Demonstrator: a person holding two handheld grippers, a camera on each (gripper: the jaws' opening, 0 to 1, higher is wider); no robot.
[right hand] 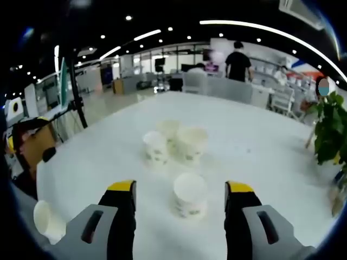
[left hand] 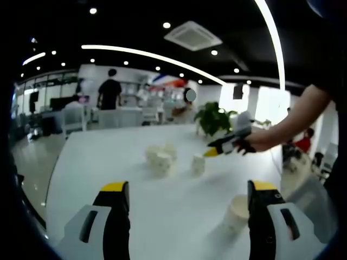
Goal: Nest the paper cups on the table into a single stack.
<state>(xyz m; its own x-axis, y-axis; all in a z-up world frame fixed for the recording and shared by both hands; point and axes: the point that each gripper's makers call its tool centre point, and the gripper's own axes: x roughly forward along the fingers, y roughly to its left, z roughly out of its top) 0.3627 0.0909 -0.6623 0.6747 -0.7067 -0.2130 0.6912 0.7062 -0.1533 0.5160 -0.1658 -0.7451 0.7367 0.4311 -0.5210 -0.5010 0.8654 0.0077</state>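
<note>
Several white paper cups stand on a white table (left hand: 97, 162). A cluster of three (left hand: 160, 156) is mid-table, with a single cup (left hand: 198, 165) to its right. Another cup (left hand: 236, 212) lies near my left gripper (left hand: 190, 189), whose jaws are wide apart with nothing between them. A hand holds my right gripper (left hand: 217, 149) just right of the single cup. In the right gripper view the single cup (right hand: 191, 195) stands in the gap of my open right gripper (right hand: 180, 187), untouched. The cluster (right hand: 173, 142) is beyond it, and the lying cup (right hand: 47, 219) is far left.
A potted plant (left hand: 217, 118) (right hand: 331, 132) stands at the table's far edge. A person (left hand: 110, 92) (right hand: 238, 62) stands among desks and chairs beyond the table. The person's arm (left hand: 303, 116) reaches in from the right. A dark stand (right hand: 76, 97) rises off the table's left side.
</note>
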